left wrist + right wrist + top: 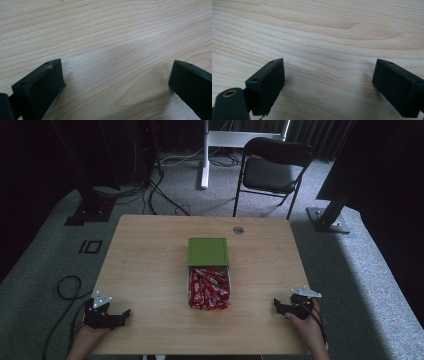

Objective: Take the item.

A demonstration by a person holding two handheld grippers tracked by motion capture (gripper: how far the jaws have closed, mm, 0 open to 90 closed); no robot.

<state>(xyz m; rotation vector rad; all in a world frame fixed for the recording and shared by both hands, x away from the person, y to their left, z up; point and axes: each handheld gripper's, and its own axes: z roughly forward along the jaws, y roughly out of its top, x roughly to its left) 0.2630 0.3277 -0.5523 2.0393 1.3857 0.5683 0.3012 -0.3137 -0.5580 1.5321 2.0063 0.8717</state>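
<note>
Box [209,287] of red packets sits frame centre, its green lid [208,251] just above it, touching, so the contents lie exposed for picking. Left gripper [120,314] at lower left and right gripper [278,306] at lower right rest on the table [150,260], jaws spread and empty, likely a ready pose.

Bare table [150,270] flanking central box [208,280]

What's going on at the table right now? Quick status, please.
Left gripper and right gripper open, empty, low at the near table corners. Box of red packets mid-table, green lid behind it. Nothing in the way.
</note>
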